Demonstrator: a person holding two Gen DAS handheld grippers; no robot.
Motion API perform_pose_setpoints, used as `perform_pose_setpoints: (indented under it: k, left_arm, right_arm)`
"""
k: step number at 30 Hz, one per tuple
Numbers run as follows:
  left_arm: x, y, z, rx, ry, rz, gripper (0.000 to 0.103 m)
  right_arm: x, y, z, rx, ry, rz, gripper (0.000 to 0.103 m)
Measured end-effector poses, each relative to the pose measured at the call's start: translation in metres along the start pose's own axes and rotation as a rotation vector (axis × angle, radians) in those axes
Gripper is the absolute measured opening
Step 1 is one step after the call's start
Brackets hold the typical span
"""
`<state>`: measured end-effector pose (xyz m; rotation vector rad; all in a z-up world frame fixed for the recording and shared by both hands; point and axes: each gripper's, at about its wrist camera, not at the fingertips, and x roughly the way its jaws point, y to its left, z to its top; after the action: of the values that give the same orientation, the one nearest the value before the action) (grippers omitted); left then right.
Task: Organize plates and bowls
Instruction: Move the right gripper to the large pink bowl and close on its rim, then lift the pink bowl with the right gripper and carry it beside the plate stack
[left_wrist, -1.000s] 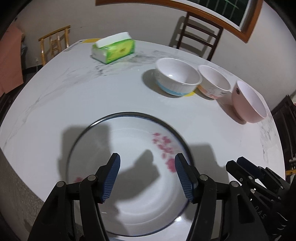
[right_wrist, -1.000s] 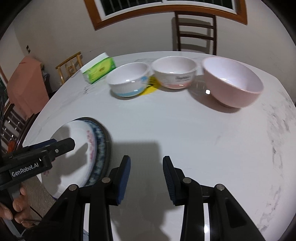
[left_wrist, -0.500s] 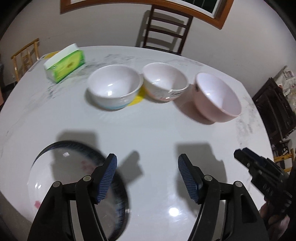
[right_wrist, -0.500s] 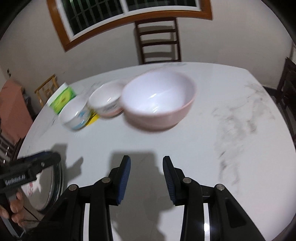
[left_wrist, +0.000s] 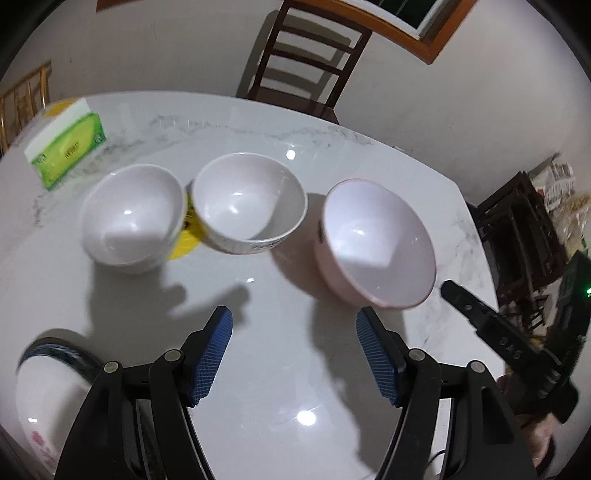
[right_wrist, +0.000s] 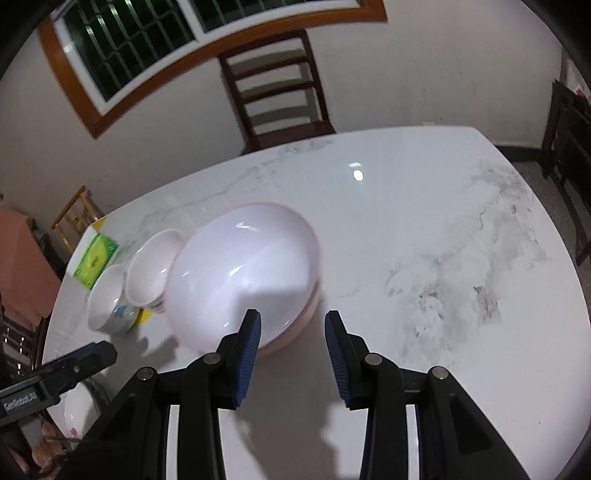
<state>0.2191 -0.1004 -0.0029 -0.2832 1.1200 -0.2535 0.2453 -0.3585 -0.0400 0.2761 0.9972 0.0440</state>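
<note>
Three bowls stand in a row on the white marble table (left_wrist: 280, 369): a white bowl with blue print (left_wrist: 131, 214), a white patterned bowl (left_wrist: 249, 206) and a larger pink bowl (left_wrist: 376, 243). A dark-rimmed plate with pink flowers (left_wrist: 40, 398) lies at the near left. My left gripper (left_wrist: 293, 356) is open and empty, short of the bowls. My right gripper (right_wrist: 293, 356) is open and empty, its left finger just over the near rim of the pink bowl (right_wrist: 243, 273). The right gripper also shows in the left wrist view (left_wrist: 491, 328).
A green tissue box (left_wrist: 64, 144) sits at the far left of the table. A yellow mat (left_wrist: 186, 236) lies under the two white bowls. A dark wooden chair (left_wrist: 303, 66) stands behind the table, and dark furniture (left_wrist: 524, 229) is at the right.
Both grippers have swung right and forward. The left one has left the plate and now faces the bowls. The right one has closed in on the pink bowl.
</note>
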Motion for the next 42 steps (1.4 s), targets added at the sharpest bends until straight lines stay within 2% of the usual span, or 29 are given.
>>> perform_pose_setpoints:
  k: [7,15,17,19,21,24,25,33,42]
  left_arm:
    - [0.032,-0.011,0.023,-0.071,0.064,-0.011,0.065]
    - [0.059,-0.019,0.032,-0.072,0.087,0.012,0.064]
    - [0.065,-0.018,0.032,-0.080,0.095,0.010,0.060]
    - [0.070,-0.019,0.029,-0.081,0.108,0.008,0.049]
    - [0.074,-0.019,0.027,-0.082,0.116,-0.006,0.041]
    - [0.079,-0.019,0.023,-0.068,0.129,-0.015,0.025]
    - [0.080,-0.019,0.023,-0.067,0.129,-0.023,0.023]
    - [0.073,-0.020,0.015,-0.057,0.118,-0.013,0.022]
    - [0.058,-0.019,-0.011,-0.050,0.110,-0.003,0.023]
  right_arm:
    - [0.029,-0.003,0.019,0.000,0.035,-0.018,0.037]
    - [0.050,-0.006,0.022,0.009,0.058,-0.010,0.037]
    - [0.052,-0.006,0.022,0.007,0.060,-0.006,0.036]
    - [0.054,-0.006,0.021,0.009,0.060,-0.003,0.034]
    - [0.055,-0.007,0.020,0.009,0.061,-0.005,0.024]
    - [0.057,-0.009,0.019,0.019,0.065,-0.001,0.018]
    - [0.056,-0.010,0.018,0.026,0.066,0.001,0.018]
    - [0.040,-0.007,0.004,0.028,0.053,0.001,0.015]
    - [0.016,-0.004,-0.032,0.051,0.067,0.014,0.015]
